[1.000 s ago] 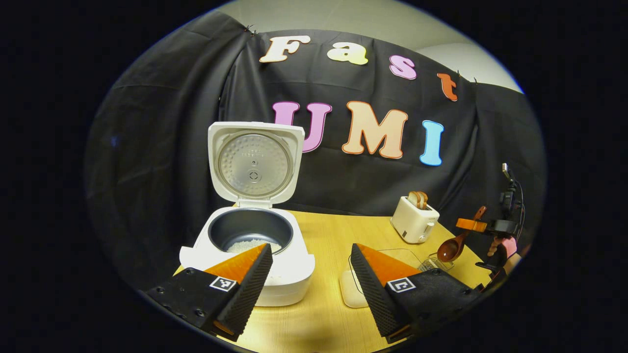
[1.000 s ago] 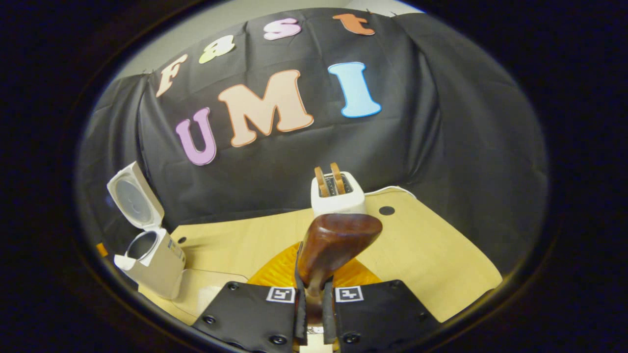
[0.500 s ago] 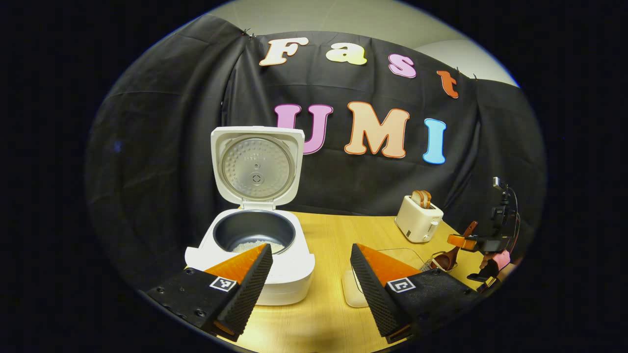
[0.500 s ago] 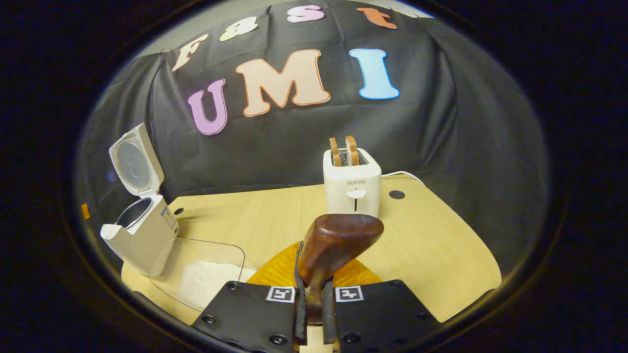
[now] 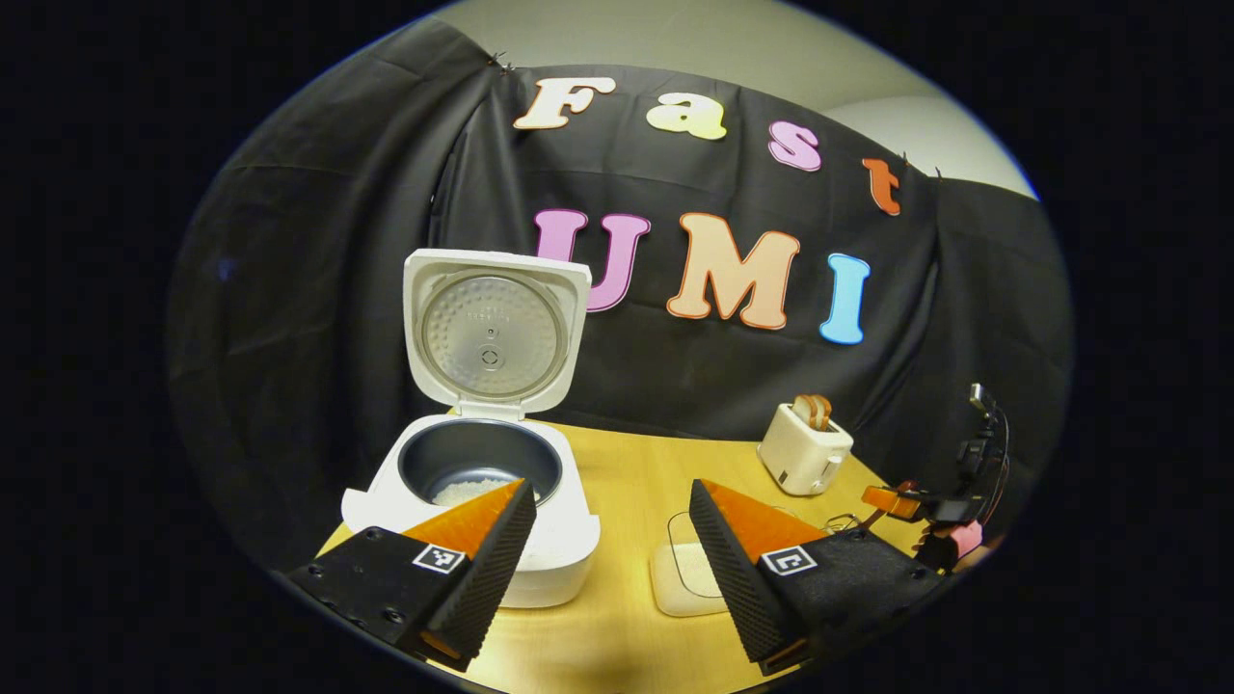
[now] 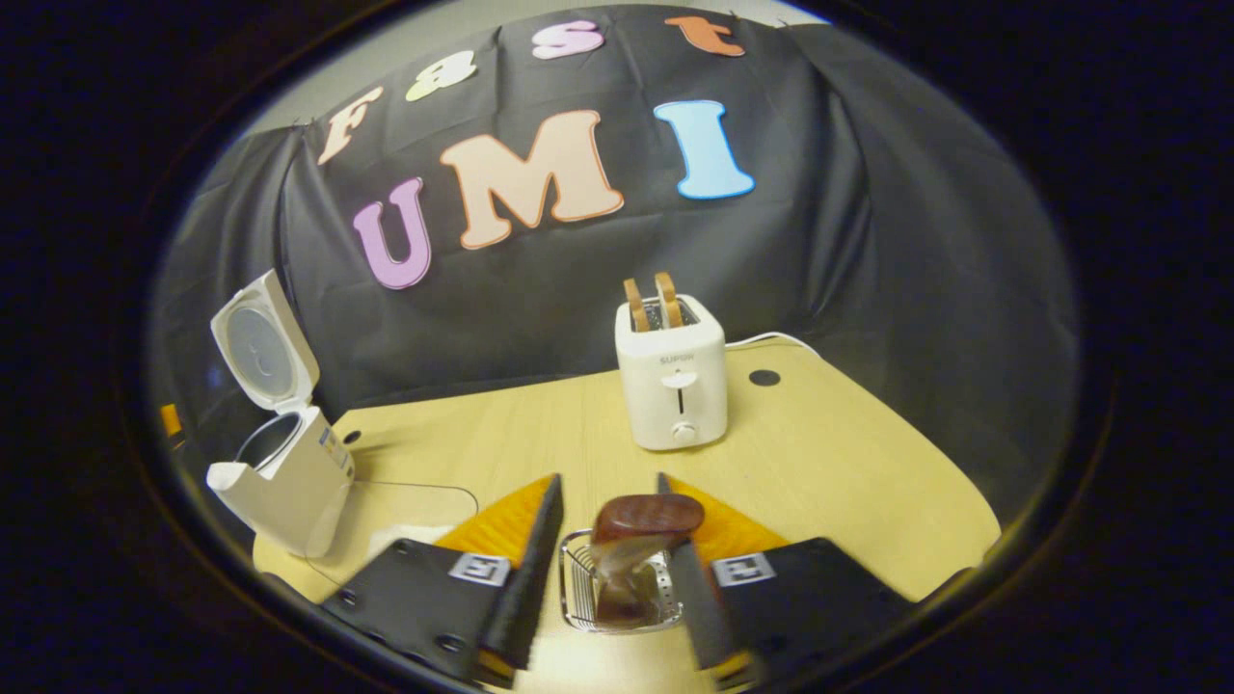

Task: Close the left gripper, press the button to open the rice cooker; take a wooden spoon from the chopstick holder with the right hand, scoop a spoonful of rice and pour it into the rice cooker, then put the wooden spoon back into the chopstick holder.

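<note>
Wooden spoon point(image 6: 644, 520): standing bowl-up in the wire chopstick holder point(image 6: 578, 590), near edge of table point(image 6: 868, 501); rigid, light, likely smooth; best taken at the neck.
Right gripper point(image 6: 609, 569): spread wide either side, touching nothing.
Left gripper point(image 5: 609, 549): agape, empty.
Rice cooker point(image 5: 482, 482): far left, lid up, rice inside.
Toaster point(image 6: 672, 371): beyond the holder.

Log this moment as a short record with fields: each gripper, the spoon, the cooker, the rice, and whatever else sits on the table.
left gripper: open, holds nothing, low in front of the rice cooker
right gripper: open, fingers either side of the spoon, apart from it
wooden spoon: stands in the chopstick holder, a wire basket
rice cooker: lid up, some white rice in the dark inner pot
rice container: clear, shallow, white rice inside, beside the cooker
toaster: white, two slices upright in its slots
table: light wood
</note>
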Demonstrator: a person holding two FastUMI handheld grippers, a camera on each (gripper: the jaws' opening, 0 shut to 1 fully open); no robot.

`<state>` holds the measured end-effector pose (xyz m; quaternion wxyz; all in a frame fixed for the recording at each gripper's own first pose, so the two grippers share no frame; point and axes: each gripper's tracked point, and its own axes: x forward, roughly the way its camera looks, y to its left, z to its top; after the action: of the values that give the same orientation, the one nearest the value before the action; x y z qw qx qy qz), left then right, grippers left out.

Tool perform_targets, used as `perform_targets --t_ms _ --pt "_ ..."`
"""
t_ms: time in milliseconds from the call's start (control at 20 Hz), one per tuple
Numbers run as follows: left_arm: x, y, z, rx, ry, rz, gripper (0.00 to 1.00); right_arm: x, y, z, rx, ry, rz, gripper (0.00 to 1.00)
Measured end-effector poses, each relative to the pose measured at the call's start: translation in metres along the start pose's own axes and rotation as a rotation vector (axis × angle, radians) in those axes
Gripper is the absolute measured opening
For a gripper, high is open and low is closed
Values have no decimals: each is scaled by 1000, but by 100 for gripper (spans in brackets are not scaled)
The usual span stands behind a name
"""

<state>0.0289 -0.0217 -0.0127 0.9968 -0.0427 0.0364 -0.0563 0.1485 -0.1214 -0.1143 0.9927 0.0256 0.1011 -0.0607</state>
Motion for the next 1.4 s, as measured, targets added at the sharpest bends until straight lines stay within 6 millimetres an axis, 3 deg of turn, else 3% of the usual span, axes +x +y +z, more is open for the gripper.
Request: perform_targets --t_ms 150,350,700,850,1150,1250,1400 --pt "5 5 20 -16 -35 -6 95 -12 -16 1 14 -2 -34 95" --pt "15 19 51 -38 -72 -4 95 -37 -39 13 49 -37 -91 100" --pt "42 71 132 -18 -145 71 94 -84 -65 40 69 -117 -172 100" --pt "61 94 168 -2 -189 105 94 -102 -61 44 79 -128 -181 100" --pt "116 129 222 45 -226 157 91 -130 -41 40 74 -127 -181 100" --pt "137 140 235 65 -232 167 90 -137 -34 38 75 -127 -183 100" --pt "169 157 241 23 -201 199 90 -150 -25 30 75 -122 -201 100"
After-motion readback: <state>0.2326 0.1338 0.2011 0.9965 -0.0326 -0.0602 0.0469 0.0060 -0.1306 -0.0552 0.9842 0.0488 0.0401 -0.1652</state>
